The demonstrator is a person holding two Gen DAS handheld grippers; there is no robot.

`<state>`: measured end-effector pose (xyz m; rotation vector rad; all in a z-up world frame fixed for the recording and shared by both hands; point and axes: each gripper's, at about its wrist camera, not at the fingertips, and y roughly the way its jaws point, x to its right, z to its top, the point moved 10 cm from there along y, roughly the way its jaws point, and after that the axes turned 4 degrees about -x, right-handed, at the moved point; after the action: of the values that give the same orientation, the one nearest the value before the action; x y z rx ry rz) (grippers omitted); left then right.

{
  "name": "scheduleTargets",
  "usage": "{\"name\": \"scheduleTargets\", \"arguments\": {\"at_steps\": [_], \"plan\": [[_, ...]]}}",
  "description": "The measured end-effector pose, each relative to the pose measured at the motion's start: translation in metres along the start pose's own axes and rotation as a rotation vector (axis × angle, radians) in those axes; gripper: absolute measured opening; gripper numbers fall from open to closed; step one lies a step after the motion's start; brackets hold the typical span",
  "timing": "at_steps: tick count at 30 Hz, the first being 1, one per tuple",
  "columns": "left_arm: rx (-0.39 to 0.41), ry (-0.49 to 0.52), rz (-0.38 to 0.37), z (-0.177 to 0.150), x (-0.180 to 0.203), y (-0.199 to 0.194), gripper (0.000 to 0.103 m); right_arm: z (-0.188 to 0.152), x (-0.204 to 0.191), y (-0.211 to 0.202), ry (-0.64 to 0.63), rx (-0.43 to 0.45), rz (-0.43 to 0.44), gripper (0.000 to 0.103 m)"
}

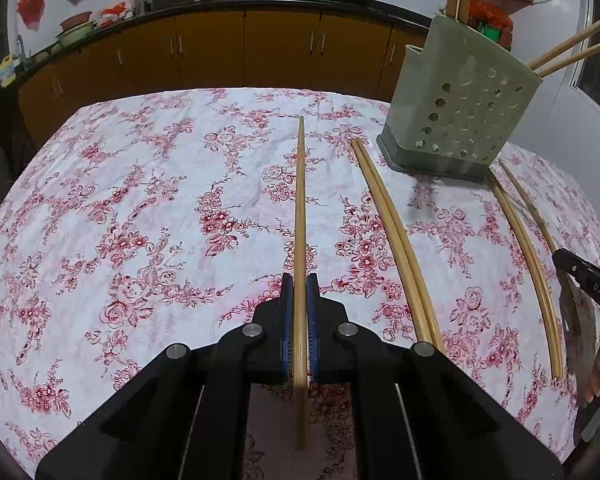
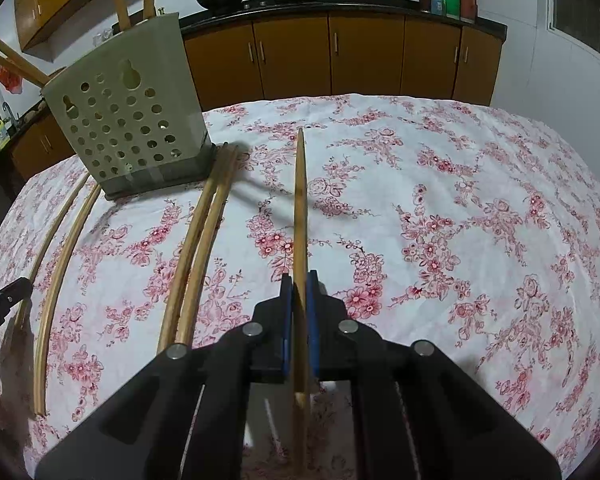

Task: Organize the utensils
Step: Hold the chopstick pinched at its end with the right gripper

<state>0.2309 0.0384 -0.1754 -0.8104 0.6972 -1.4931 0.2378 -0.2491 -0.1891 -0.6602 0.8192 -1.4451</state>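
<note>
My left gripper (image 1: 300, 280) is shut on a long wooden chopstick (image 1: 300, 208) that points forward over the flowered tablecloth. My right gripper (image 2: 299, 278) is shut on another chopstick (image 2: 300, 200), also pointing forward. A grey-green perforated utensil holder (image 1: 460, 104) stands at the back of the table, with several chopsticks sticking out of its top; it also shows in the right wrist view (image 2: 128, 116). A pair of chopsticks (image 1: 396, 240) lies on the cloth between the grippers, seen also in the right wrist view (image 2: 198, 248). Two more chopsticks (image 1: 528, 256) lie beyond them.
The table (image 1: 120, 208) is covered with a white cloth with red flowers. Brown kitchen cabinets (image 1: 260, 48) and a dark counter with woks and pots run behind it. The right gripper's edge and a hand show at the right of the left wrist view (image 1: 592, 300).
</note>
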Motion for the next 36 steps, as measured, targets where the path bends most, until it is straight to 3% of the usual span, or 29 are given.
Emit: {"name": "scheduleTargets", "arguments": {"at_steps": [36], "plan": [[-0.001, -0.005, 0.001, 0.0003, 0.0006, -0.0010, 0.008, 0.0007, 0.0005, -0.0001, 0.010, -0.002, 0.015, 0.009]]}}
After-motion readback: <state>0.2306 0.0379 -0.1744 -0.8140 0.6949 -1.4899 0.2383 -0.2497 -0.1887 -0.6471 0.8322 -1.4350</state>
